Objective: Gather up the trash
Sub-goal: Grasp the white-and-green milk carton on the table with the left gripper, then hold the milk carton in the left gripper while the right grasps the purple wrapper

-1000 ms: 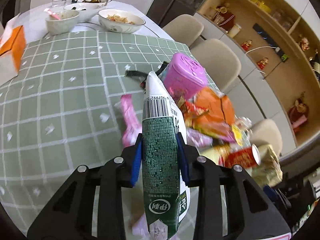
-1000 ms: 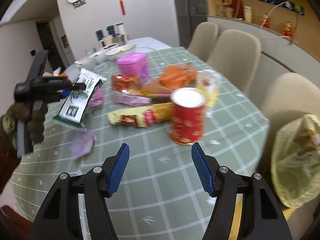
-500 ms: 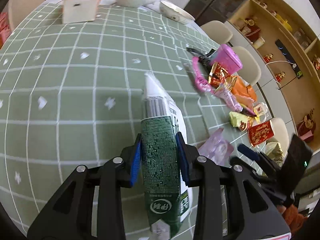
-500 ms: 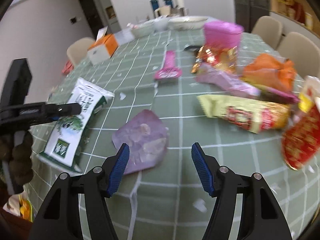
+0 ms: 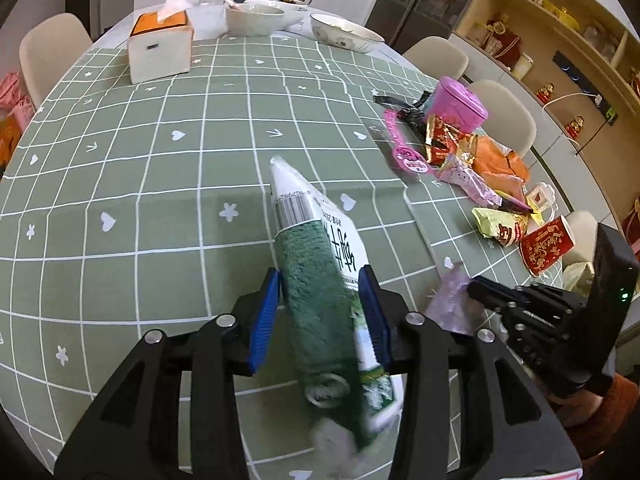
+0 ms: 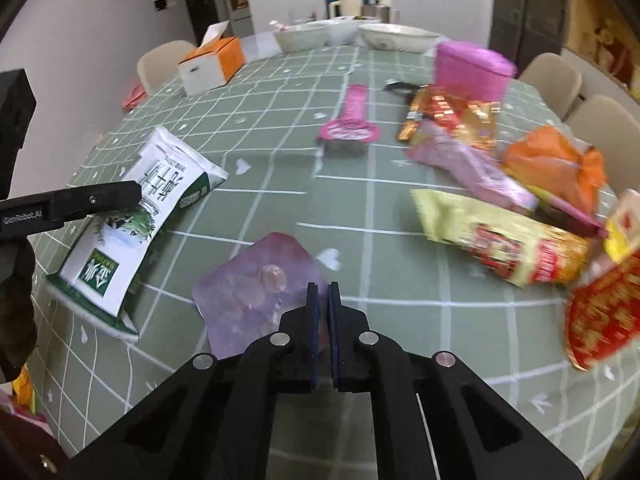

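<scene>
My left gripper (image 5: 322, 316) is shut on a green-and-white milk bag (image 5: 316, 264), held over the green checked tablecloth (image 5: 160, 184). The same bag (image 6: 132, 216) shows at the left of the right wrist view. My right gripper (image 6: 322, 312) is shut on the edge of a crumpled pale purple wrapper (image 6: 252, 288), which also shows in the left wrist view (image 5: 450, 296). More trash lies to the right: a yellow-red snack bag (image 6: 500, 236), a pink wrapper (image 6: 472, 164), an orange bag (image 6: 556, 160), a red paper cup (image 6: 604, 316) and a pink strip (image 6: 352, 116).
A pink canister (image 6: 470, 70) stands behind the pile. An orange-white tissue box (image 5: 160, 48) and several bowls (image 5: 344, 34) sit at the table's far end. Beige chairs (image 5: 504, 116) ring the table. Shelves (image 5: 560, 40) line the right wall.
My right gripper has closed from wide open onto the purple wrapper. My left gripper has kept hold of the milk bag, which has tilted a little to the left.
</scene>
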Tool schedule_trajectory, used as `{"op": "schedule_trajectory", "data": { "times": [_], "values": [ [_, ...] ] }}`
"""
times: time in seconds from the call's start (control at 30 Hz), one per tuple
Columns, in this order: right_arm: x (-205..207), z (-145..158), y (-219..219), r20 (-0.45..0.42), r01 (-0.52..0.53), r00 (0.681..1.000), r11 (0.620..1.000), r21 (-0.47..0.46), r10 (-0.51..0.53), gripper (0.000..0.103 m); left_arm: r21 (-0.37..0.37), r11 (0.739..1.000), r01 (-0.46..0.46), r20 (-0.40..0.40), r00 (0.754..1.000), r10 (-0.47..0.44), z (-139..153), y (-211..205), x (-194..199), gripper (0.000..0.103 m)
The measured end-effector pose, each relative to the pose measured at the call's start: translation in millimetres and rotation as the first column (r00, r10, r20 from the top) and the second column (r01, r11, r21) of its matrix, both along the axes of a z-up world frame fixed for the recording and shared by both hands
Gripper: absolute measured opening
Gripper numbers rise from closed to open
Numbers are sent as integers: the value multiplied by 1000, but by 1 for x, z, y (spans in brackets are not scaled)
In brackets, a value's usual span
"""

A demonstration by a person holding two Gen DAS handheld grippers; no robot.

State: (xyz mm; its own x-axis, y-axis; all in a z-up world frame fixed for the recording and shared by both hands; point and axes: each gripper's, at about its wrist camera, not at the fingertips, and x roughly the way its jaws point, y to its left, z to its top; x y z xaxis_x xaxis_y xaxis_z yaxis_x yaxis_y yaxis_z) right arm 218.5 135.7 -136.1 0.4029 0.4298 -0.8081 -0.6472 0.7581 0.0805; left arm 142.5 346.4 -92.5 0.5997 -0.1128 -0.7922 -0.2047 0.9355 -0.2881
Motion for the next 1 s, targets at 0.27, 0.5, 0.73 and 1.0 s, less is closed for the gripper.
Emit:
{"op": "schedule_trajectory", "data": {
  "times": [0.27,0.5,0.73,1.0],
  "values": [
    [1,17,-53,-5,119,993,993,19,-119,6,15,1000,26,12,1000,-26,3,-10,2,50],
    [-10,20,-73,-4,148,989,989,12,-148,6,61,994,85,1,996,-85,5,-23,7,61],
    [-19,30,-82,30,176,984,984,36,-177,6,140,988,66,-68,996,-57,0,-31,23,61],
    [-22,35,-97,-42,151,988,980,131,-147,6,98,994,41,-113,993,-30,-6,-26,27,50]
  ]
}}
